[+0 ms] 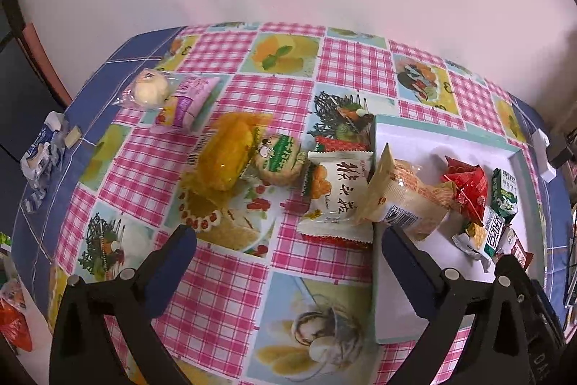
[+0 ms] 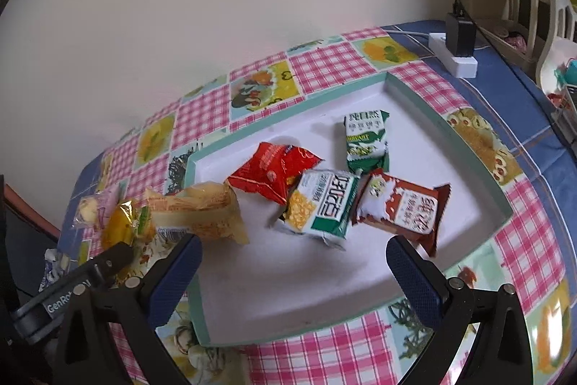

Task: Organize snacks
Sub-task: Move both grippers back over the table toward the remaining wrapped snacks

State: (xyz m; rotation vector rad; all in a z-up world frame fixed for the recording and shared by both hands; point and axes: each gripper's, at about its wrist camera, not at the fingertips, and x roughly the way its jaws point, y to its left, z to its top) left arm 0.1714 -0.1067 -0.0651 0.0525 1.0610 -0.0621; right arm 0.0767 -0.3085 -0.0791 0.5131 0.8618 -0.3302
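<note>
Sorting roughly half done, judging by where the packets are lying. Sitting inside the white tray (image 2: 414, 118) on the right: a red packet (image 2: 274, 174), a green-and-white packet with corn on it (image 2: 317, 204), a brown packet (image 2: 400, 208) and a dark green packet (image 2: 366, 139) at the far side. Leaning over the tray's left rim, half in and half out: a long beige packet (image 1: 404, 193), probably needing a push to settle fully inside.

Waiting out on the checked tablecloth (image 1: 230, 280), left of the tray: a white packet with black characters (image 1: 335, 193) just beside the rim, a round green-labelled biscuit (image 1: 279, 159), a yellow cake in clear wrap (image 1: 225, 157), and farther left a pink packet (image 1: 189, 103) touching a pale round bun (image 1: 149, 89). Lying apart at the far left edge: a crumpled blue-and-white wrapper (image 1: 41, 154), perhaps rubbish rather than a snack.

Hovering with jaws spread wide and nothing between them: the left gripper (image 1: 286, 262) above the cloth near the white packet, the right gripper (image 2: 294, 271) over the tray's near side. Likely coming next: fetching the five loose snacks.
</note>
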